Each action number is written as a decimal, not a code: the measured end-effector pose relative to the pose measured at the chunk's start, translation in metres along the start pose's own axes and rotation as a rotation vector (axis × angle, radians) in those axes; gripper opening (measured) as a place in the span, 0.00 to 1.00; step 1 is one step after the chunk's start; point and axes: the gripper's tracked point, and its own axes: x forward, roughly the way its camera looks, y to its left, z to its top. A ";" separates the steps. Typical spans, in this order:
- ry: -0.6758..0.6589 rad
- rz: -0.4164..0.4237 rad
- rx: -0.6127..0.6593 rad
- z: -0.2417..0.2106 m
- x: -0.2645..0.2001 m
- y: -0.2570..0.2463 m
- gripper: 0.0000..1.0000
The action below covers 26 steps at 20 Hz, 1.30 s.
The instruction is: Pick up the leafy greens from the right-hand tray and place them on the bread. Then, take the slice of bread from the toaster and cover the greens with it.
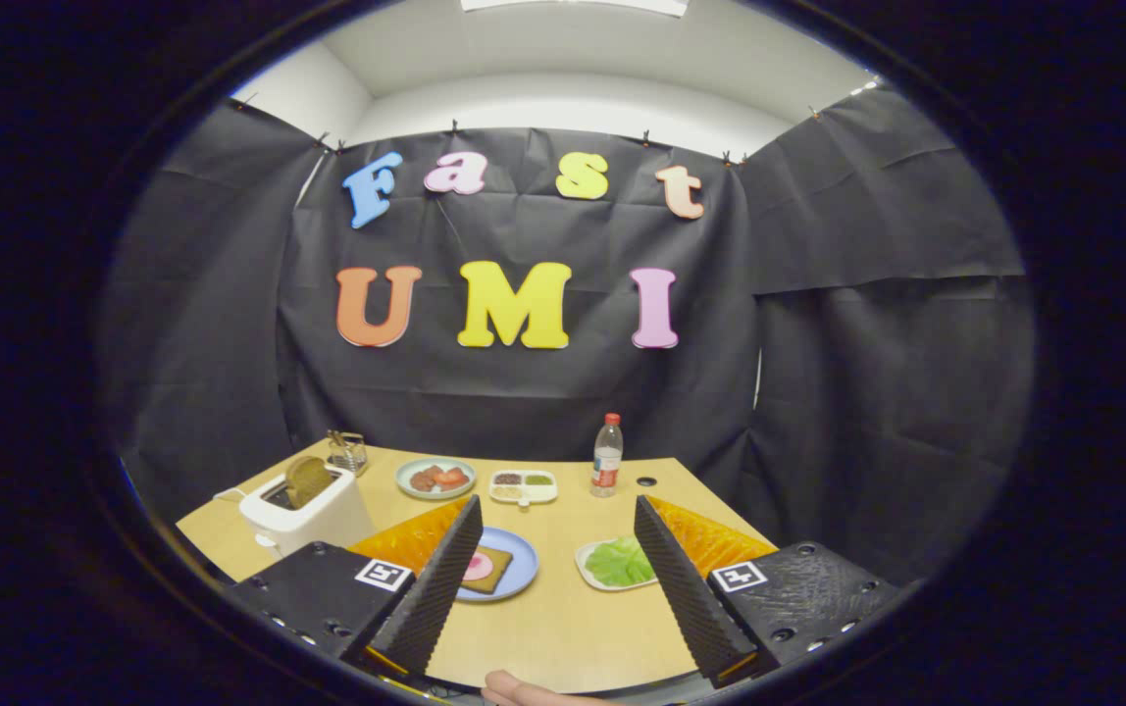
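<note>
The leafy greens (621, 562) lie on a small white tray (590, 572) just ahead of my right finger. A slice of bread (487, 569) with a pink round slice on it rests on a blue plate (516, 567), partly hidden behind my left finger. A white toaster (305, 508) stands to the left on the wooden table (563, 628), with a brown slice of bread (308, 479) sticking out of its slot. My gripper (555, 534) is held above the near part of the table, open, with nothing between its fingers.
At the back of the table stand a plastic bottle (607, 456), a small divided dish (523, 485), a pale green plate with red food (435, 478) and a small metal rack (348, 451). A fingertip of a person's hand (514, 688) shows at the table's near edge.
</note>
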 end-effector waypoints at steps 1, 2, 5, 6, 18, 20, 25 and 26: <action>0.021 -0.016 -0.004 -0.006 0.015 -0.008 0.95; 0.042 -0.029 -0.008 -0.011 0.029 -0.015 0.95; 0.134 -0.058 -0.010 -0.040 0.080 -0.044 0.95; 0.155 -0.055 -0.002 -0.046 0.096 -0.049 0.95; 0.548 -0.017 0.010 -0.178 0.249 -0.097 0.95; 0.594 -0.016 -0.007 -0.194 0.255 -0.099 0.95; 0.705 -0.014 -0.012 -0.230 0.255 -0.103 0.92; 0.716 -0.015 -0.010 -0.230 0.252 -0.104 0.87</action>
